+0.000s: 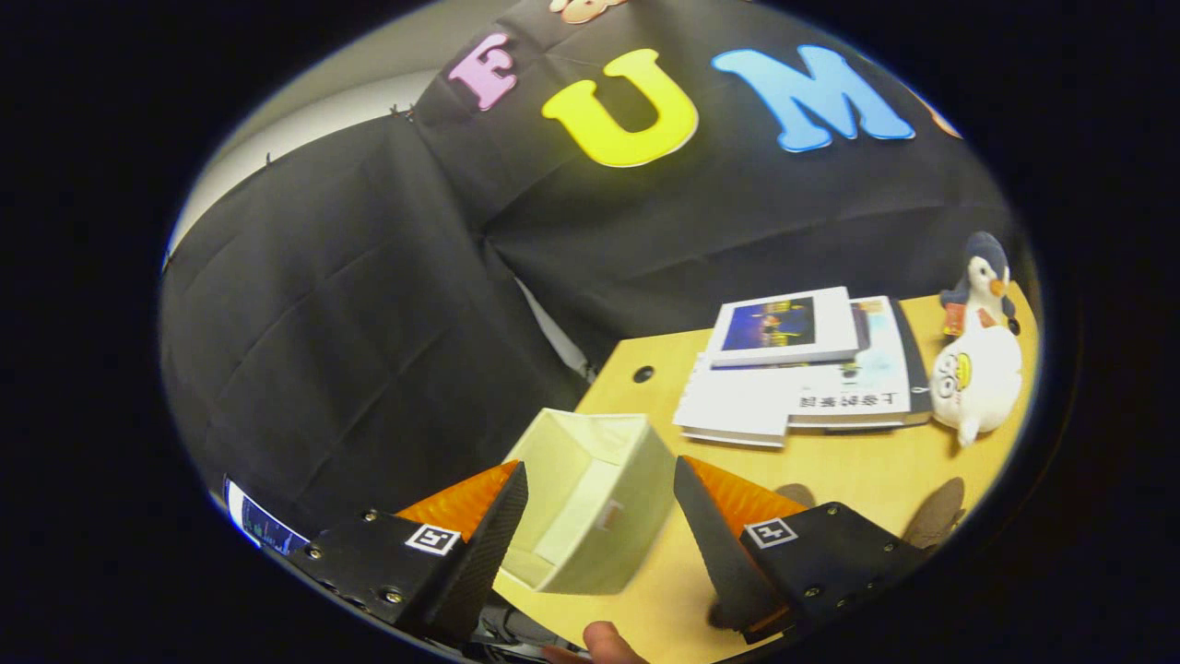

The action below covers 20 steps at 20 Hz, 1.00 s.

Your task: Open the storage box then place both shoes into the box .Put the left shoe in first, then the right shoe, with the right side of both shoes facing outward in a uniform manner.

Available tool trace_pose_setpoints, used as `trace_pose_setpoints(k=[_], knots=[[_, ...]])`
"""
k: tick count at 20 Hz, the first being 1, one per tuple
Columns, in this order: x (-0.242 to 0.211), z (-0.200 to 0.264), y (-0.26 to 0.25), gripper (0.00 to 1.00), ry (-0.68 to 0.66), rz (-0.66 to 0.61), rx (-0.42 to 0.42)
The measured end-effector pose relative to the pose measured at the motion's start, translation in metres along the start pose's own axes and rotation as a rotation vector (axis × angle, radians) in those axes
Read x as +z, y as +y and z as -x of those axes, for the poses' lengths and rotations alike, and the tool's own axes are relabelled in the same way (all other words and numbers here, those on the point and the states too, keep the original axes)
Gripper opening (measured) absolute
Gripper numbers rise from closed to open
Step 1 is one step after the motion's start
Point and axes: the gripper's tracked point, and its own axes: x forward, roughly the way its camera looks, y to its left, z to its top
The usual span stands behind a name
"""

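Gripper above open box, nothing held

Gripper (599,516): fingers spread wide, holding nothing, poised over the desk's near corner.
Box (590,498): cream fabric storage box, between and just ahead of the fingers, at the desk (857,470) edge. Open top tilted toward the camera; nothing seen inside. Long axis runs away from the fingers, toward the booth wall. Likely light, with soft walls that give under pressure; best taken by the upper rim of one wall.
Fingertip (604,641): a person's, at the near desk edge.
Books (802,369): stacked, well beyond the box.
Plush toys (977,350): two, beside the books.
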Motion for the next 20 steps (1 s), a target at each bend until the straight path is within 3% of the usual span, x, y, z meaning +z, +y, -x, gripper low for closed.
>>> trace_pose_setpoints(k=[7, 12, 18, 20], knots=[[-0.066, 0.011, -0.104, 0.96, 0.119, -0.028, -0.214], [-0.124, 0.002, -0.146, 0.96, 0.249, -0.080, -0.282], [-0.170, -0.017, -0.160, 0.95, 0.388, -0.059, -0.308], [-0.178, -0.027, -0.170, 0.87, 0.423, -0.046, -0.332]])
